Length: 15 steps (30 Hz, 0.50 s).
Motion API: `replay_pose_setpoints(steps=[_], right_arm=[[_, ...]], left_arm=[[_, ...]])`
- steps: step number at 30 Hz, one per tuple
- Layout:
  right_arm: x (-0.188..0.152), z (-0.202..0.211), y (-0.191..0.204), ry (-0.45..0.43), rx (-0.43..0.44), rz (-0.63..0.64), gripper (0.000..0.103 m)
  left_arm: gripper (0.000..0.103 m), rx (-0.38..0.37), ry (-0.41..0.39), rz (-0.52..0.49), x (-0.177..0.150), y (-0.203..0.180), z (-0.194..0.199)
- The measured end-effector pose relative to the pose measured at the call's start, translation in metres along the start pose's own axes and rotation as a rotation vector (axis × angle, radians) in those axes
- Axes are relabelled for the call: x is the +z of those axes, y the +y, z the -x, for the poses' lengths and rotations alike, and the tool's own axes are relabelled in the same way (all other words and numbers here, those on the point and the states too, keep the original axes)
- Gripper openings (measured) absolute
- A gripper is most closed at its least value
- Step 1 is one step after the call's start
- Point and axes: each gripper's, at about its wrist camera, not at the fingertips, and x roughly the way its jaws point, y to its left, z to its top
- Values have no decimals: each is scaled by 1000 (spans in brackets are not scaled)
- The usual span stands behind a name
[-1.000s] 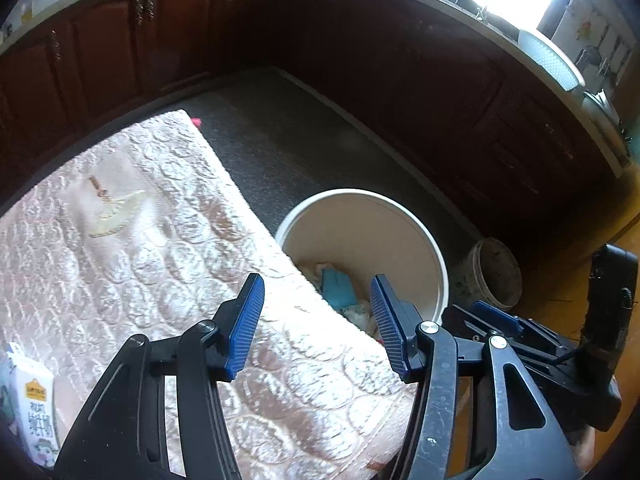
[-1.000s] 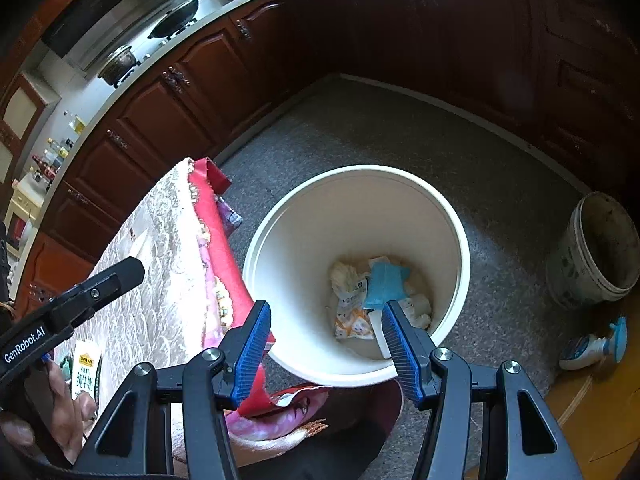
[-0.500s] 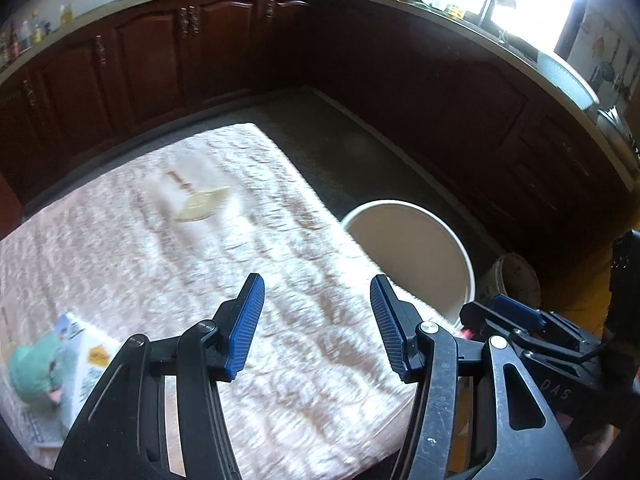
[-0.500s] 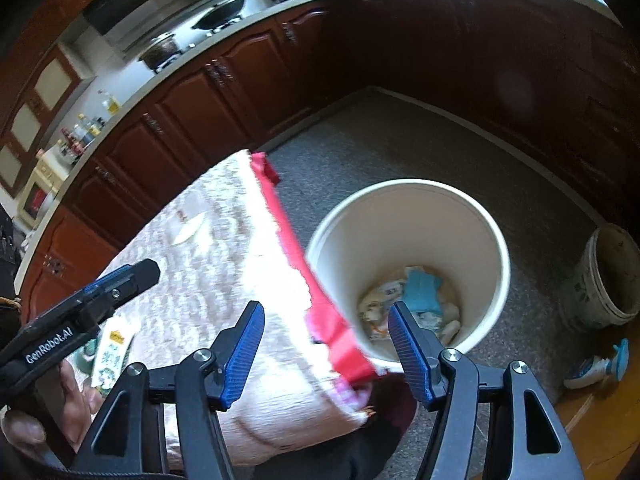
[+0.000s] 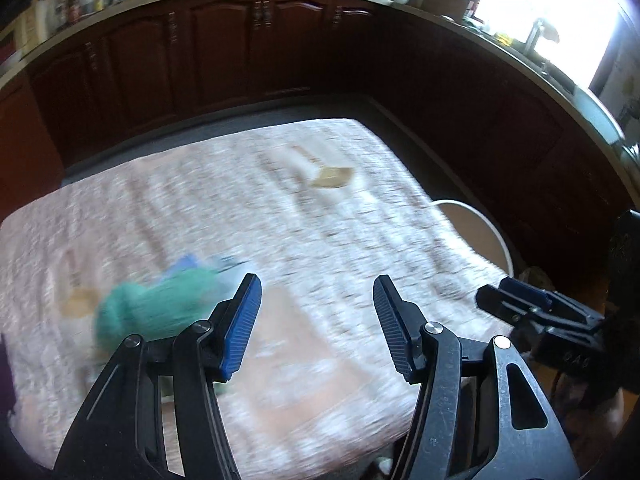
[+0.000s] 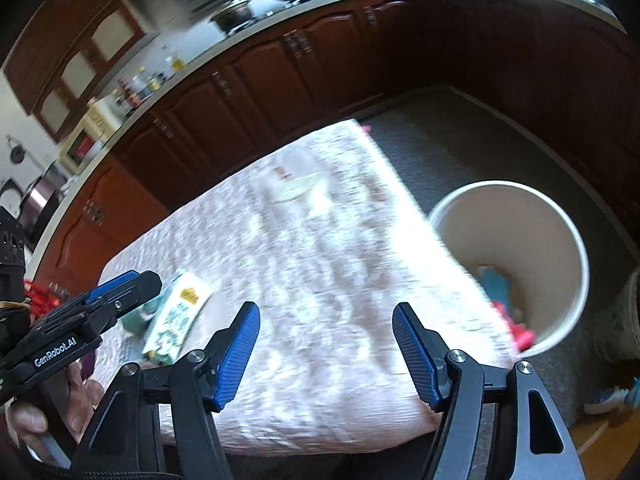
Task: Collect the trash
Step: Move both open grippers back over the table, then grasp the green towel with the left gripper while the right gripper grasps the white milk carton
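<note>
A blurred green crumpled wad (image 5: 148, 308) lies on a white-and-green milk carton (image 6: 180, 316) at the near left of the table with the pink quilted cloth (image 5: 280, 208). My left gripper (image 5: 316, 320) hovers just right of the wad, its jaws opening with nothing between them. My right gripper (image 6: 326, 344) hangs over the table's near edge, its jaws also opening and empty. The white bin (image 6: 508, 264) stands on the floor off the table's right side, with a blue scrap (image 6: 494, 284) and other trash inside. A hand (image 6: 24, 420) holds the left gripper (image 6: 120, 292).
Dark wooden cabinets (image 5: 224, 48) curve around the room under a cluttered counter. A small worn pot (image 6: 624, 320) and a spray bottle (image 6: 612, 396) sit on the floor right of the bin. A pale leaf-shaped mark (image 5: 332, 176) shows on the cloth's far part.
Both views have swung left from the bin to the tabletop. The carton and green wad have come into view near the left gripper. The right jaws stand wider apart.
</note>
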Motion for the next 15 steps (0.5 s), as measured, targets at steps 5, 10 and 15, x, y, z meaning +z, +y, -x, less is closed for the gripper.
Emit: replay_pose_setpoints(steps=[5,10,15], right_arm=[[-5,-17,33,41,48,50,69],[-10,-33,55,77,63,94,70],[-12,-48,64,115,66,104,70]], left_arm=[[71,29,16,-1,-20,58,15],[72,93,81,-61,-40,108,5],[72,141,103,-183,-45,127,-14]])
